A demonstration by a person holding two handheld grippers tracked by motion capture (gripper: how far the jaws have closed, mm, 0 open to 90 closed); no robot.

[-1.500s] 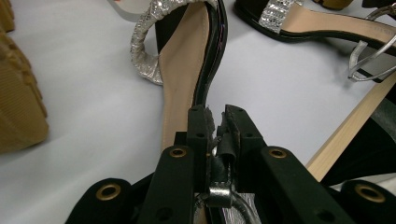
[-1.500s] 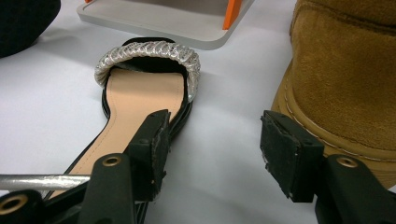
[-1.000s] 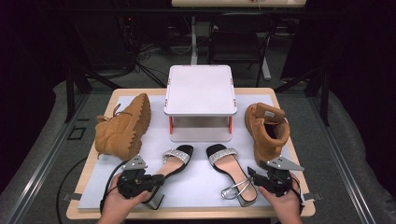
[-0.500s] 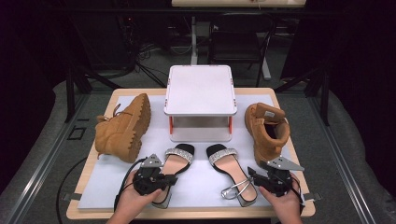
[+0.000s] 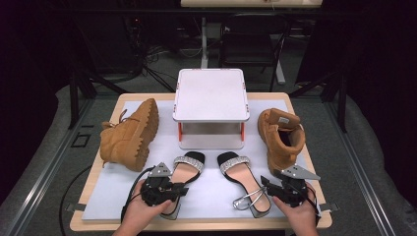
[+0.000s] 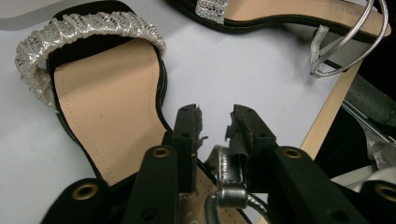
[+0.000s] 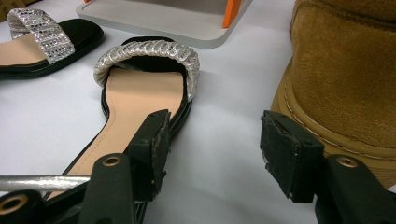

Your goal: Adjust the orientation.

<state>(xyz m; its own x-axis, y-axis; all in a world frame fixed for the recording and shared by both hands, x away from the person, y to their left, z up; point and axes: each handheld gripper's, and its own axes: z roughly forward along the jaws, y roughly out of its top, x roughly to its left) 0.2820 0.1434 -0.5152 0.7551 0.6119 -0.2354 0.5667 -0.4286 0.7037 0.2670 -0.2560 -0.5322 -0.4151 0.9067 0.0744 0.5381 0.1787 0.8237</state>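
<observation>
We see a wooden table (image 5: 305,105) covered by a white mat (image 5: 216,196). Reading the mat as a dial, a white stand (image 5: 210,94) with orange legs sits at twelve o'clock. At nine o'clock a tan boot (image 5: 129,135) lies on its side, sole toward the stand. At three o'clock a second tan boot (image 5: 281,135) stands upright. Toward six o'clock we find two black sandals with silver toe bands, the left sandal (image 5: 186,169) and the right sandal (image 5: 243,177), side by side and apart, toes toward the stand. Beyond the table at twelve o'clock stands a dark chair (image 5: 248,46), with cables (image 5: 162,54) on the floor at eleven.
</observation>
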